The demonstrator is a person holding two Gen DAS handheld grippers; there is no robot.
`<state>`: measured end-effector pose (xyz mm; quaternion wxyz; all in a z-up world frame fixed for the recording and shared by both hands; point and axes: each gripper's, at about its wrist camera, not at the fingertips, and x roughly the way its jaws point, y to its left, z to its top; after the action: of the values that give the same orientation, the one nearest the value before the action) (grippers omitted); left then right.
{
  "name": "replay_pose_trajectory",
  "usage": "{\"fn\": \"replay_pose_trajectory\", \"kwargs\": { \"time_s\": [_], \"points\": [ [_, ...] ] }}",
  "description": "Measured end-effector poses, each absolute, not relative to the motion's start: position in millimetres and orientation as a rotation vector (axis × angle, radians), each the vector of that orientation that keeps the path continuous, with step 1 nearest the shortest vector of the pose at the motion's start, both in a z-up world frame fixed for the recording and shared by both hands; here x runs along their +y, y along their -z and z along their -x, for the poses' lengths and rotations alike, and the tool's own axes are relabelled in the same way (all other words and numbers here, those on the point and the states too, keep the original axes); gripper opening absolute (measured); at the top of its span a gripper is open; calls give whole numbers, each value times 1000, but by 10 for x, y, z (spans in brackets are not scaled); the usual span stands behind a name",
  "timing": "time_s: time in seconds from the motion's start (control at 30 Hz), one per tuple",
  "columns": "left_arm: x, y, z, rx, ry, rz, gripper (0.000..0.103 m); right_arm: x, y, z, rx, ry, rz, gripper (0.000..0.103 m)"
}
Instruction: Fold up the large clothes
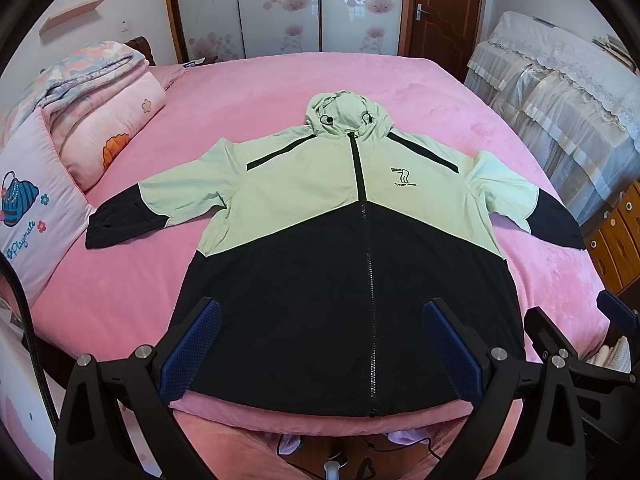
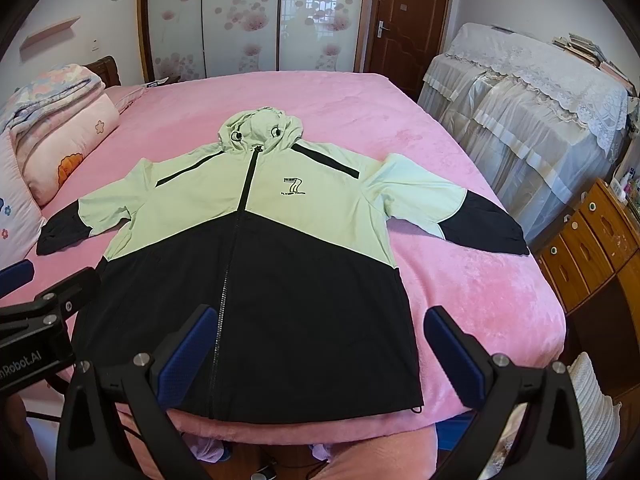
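Observation:
A hooded zip jacket (image 1: 320, 216), pale green on top and black below, lies flat and face up on the pink bed (image 1: 280, 88), sleeves spread to both sides, hood at the far end. It shows the same way in the right wrist view (image 2: 256, 232). My left gripper (image 1: 320, 320) is open and empty, hovering above the jacket's black hem near the bed's front edge. My right gripper (image 2: 320, 324) is open and empty, above the hem a little to the right. The right gripper also shows at the right edge of the left wrist view (image 1: 580, 320), and the left gripper shows at the left edge of the right wrist view (image 2: 44, 284).
Folded quilts and pillows (image 1: 92, 112) are stacked at the bed's left side. A lace-covered piece of furniture (image 2: 532, 120) and a wooden drawer cabinet (image 2: 592, 248) stand to the right. A wardrobe with floral doors (image 1: 280, 8) and a wooden door (image 2: 404, 24) are behind.

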<state>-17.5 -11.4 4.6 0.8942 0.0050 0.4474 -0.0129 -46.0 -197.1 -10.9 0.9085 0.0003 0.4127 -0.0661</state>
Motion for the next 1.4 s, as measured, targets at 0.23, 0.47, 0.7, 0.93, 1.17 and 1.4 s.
{"fn": "replay_pose_trajectory", "kwargs": {
  "time_s": [0.23, 0.47, 0.7, 0.93, 1.17, 1.4],
  "points": [
    [-156, -64, 197, 927, 34, -24, 100, -1966, 108, 461, 851, 137, -3, 103],
    [-204, -78, 191, 924, 35, -33, 100, -1988, 103, 482, 847, 128, -14, 103],
    [-251, -85, 192, 919, 30, -44, 100, -2067, 81, 506, 839, 120, -33, 103],
    [-351, -97, 196, 918, 29, -57, 100, -2192, 83, 514, 836, 111, -59, 103],
    [-517, -126, 182, 901, 55, -78, 100, -2400, 94, 526, 823, 118, -87, 103],
    [-820, -246, 125, 842, 135, -95, 100, -2715, 45, 484, 802, 143, -119, 103]
  ]
}}
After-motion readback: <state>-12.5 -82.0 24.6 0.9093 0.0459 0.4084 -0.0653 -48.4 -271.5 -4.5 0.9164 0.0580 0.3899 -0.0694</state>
